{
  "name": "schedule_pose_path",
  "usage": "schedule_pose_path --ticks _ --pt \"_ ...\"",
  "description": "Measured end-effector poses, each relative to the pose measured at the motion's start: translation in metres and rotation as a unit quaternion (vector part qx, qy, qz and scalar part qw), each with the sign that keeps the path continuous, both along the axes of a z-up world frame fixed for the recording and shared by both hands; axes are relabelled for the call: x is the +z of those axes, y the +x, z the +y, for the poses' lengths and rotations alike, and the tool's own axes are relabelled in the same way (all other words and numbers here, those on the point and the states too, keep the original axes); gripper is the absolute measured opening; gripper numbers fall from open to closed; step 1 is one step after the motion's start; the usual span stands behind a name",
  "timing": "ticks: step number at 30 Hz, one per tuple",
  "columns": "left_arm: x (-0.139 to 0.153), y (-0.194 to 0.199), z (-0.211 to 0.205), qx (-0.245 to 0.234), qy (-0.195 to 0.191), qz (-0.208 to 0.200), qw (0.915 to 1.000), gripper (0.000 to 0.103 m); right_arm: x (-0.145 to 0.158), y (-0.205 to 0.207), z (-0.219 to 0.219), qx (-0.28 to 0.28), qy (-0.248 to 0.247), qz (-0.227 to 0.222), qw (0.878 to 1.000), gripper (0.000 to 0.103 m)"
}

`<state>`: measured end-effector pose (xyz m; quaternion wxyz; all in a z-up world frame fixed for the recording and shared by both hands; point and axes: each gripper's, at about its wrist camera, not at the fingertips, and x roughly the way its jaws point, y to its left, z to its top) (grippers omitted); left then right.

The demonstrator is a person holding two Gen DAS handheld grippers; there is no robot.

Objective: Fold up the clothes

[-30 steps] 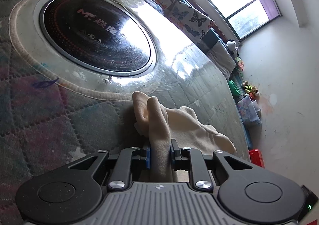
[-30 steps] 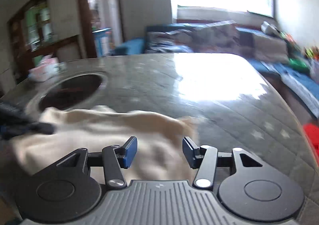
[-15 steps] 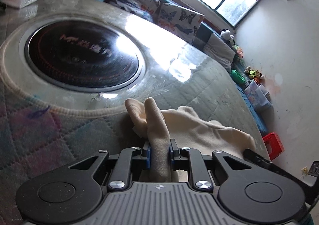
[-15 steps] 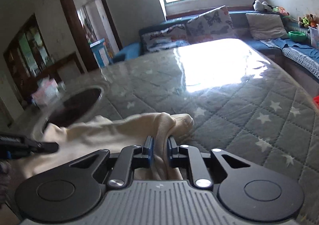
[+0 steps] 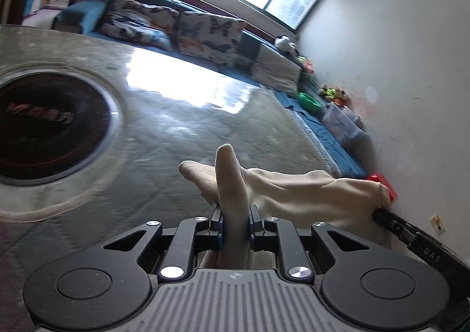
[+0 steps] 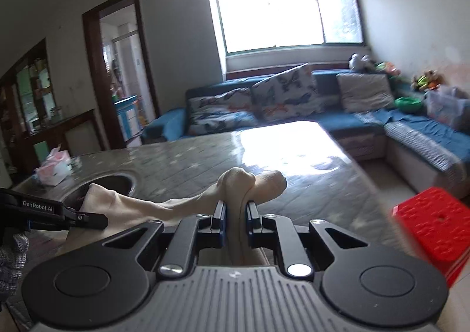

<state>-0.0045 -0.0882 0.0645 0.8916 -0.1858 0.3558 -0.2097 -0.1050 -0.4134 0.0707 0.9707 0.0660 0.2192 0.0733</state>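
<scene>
Cream garment hangs stretched between my two tongs, off the quilted table. Left gripper is clenched on one bunched edge, right gripper on the other. I read "GenRobot.AI" on the left tong's side in the right view and "DAS" on the right tong's in the left view. The hotplate lettering is too blurred to read. A second ago the right jaws stood apart over cloth lying on the table; they have just closed on it

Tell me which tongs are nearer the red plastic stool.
Right. The right tongs grip the cream cloth at its end by the red plastic stool; the left tongs grip the opposite end, near the round black cooktop.
</scene>
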Motion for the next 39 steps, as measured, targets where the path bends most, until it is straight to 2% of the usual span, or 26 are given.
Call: schedule_pose_path --ticks 8,18,28,39 --pt "0.005 0.010 -0.048 -0.040 0.018 -0.017 0.9989 0.017 0.011 -0.013 -0.035 -0.052 -0.019 -0.014 0.998 0.012" --pt "-0.005 0.019 -0.082 -0.062 0.060 -0.017 0.9961 0.017 -0.002 -0.007 -0.057 -0.083 -0.021 -0.003 0.996 0.012" --pt "-0.017 0.023 -0.101 -0.072 0.098 -0.016 0.9925 0.017 -0.023 0.006 -0.068 -0.104 -0.019 0.019 0.994 0.012" --pt "-0.029 0.028 -0.105 -0.071 0.119 -0.010 0.9903 0.018 -0.050 0.017 -0.075 -0.121 -0.027 0.056 0.991 0.013"
